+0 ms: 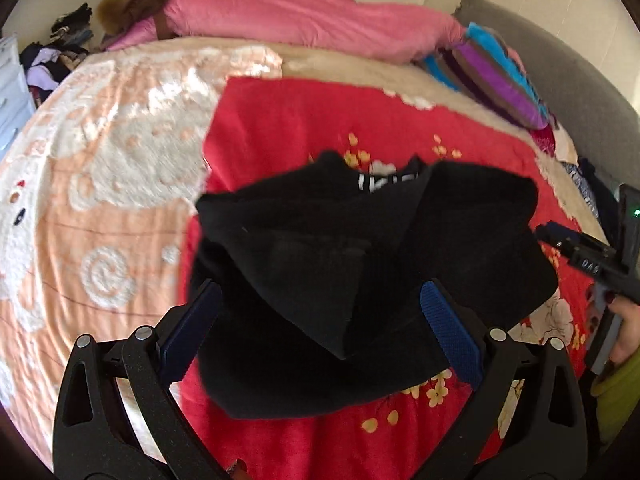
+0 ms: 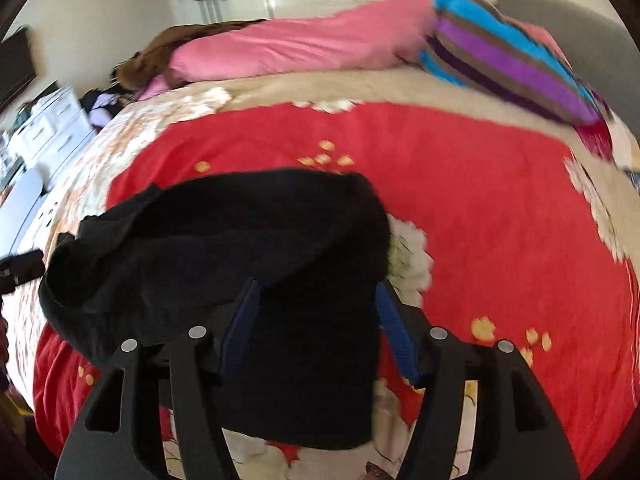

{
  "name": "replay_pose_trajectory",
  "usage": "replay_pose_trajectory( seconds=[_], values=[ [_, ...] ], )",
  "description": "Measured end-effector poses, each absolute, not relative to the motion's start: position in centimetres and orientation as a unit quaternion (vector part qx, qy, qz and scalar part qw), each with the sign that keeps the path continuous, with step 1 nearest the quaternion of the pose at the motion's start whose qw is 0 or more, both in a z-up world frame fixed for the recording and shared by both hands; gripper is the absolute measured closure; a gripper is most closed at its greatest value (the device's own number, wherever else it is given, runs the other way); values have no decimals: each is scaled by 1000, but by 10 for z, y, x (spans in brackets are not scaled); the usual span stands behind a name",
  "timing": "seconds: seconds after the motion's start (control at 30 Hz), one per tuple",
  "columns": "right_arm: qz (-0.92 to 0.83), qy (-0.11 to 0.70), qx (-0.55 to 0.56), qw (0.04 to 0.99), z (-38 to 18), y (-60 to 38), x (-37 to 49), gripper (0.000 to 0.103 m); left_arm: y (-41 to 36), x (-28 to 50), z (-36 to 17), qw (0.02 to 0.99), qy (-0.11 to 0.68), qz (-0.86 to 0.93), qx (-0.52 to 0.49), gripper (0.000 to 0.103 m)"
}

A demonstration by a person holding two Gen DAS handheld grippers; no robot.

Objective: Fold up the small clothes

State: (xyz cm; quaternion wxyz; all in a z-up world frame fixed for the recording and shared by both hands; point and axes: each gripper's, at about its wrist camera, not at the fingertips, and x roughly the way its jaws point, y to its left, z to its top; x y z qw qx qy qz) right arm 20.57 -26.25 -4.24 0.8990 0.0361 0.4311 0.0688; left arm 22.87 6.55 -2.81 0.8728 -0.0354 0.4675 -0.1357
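A small black garment [image 1: 320,240] lies crumpled on a red floral blanket [image 1: 280,120] on the bed, with white lettering showing at its collar. My left gripper [image 1: 320,292] hovers low over its near part, its blue pads [image 1: 452,332] spread wide on either side of the cloth and not pressing it. In the right wrist view the same garment [image 2: 240,240] runs off to the left, and my right gripper [image 2: 318,286] stands open with a fold of the cloth between its pads [image 2: 396,336]. The right gripper's body [image 1: 580,256] shows at the right edge, held by a hand [image 1: 624,328].
A pink quilt [image 1: 300,20] and a striped pillow [image 1: 492,76] lie along the far side of the bed, before a grey headboard [image 1: 580,80]. A peach patterned blanket [image 1: 100,160] covers the left part. White drawers [image 2: 52,128] and a clothes pile [image 1: 60,52] stand beyond the bed.
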Motion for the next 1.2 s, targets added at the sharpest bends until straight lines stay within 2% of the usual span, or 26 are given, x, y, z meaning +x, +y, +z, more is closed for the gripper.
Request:
replay_pose_trajectory(
  seconds=[0.07, 0.13, 0.2, 0.27, 0.3, 0.33, 0.37, 0.5, 0.53, 0.77, 0.8, 0.83, 0.87, 0.9, 0.93, 0.97, 1.03, 1.1, 1.2],
  values=[
    [67, 436, 59, 895, -45, -270, 207, 44, 62, 231, -36, 868, 475, -136, -42, 10],
    [70, 439, 94, 891, -46, -275, 213, 44, 62, 233, -42, 864, 482, -135, -57, 16],
    [77, 441, 125, 885, -47, -277, 220, 44, 65, 235, -43, 862, 479, -142, -86, 29],
    [87, 448, 149, 877, -50, -277, 230, 44, 70, 239, -45, 859, 476, -151, -116, 49],
    [90, 455, 164, 870, -54, -277, 237, 53, 73, 241, -47, 857, 475, -155, -128, 68],
    [92, 465, 173, 863, -58, -276, 243, 68, 75, 245, -48, 854, 477, -156, -140, 86],
    [98, 474, 179, 856, -61, -274, 250, 97, 79, 247, -50, 852, 476, -157, -154, 91],
    [113, 456, 200, 860, -52, -271, 266, 99, 98, 252, -48, 846, 447, -174, -234, 94],
    [112, 451, 210, 860, -50, -273, 271, 99, 103, 254, -47, 850, 434, -171, -246, 99],
    [83, 434, 288, 850, -54, -295, 306, 99, 137, 272, -53, 861, 363, -134, -330, 98],
    [80, 437, 291, 847, -58, -294, 312, 99, 141, 275, -54, 858, 358, -134, -342, 96],
    [76, 441, 289, 846, -61, -293, 317, 97, 145, 278, -56, 855, 357, -132, -353, 87],
    [72, 446, 287, 845, -65, -292, 320, 92, 145, 279, -56, 856, 355, -128, -354, 78],
    [64, 450, 283, 844, -68, -292, 323, 81, 146, 278, -57, 860, 352, -116, -352, 53],
    [51, 449, 279, 847, -69, -293, 323, 71, 148, 277, -58, 862, 353, -102, -349, 40],
    [48, 443, 280, 850, -69, -294, 322, 54, 152, 276, -58, 862, 354, -94, -351, 40],
    [50, 418, 292, 859, -66, -302, 317, 53, 159, 273, -55, 864, 344, -85, -357, 40],
    [49, 404, 292, 866, -62, -308, 308, 45, 164, 270, -49, 873, 339, -74, -343, 38],
    [49, 397, 274, 875, -57, -315, 294, 39, 163, 270, -40, 882, 346, -58, -314, 33]
  ],
)
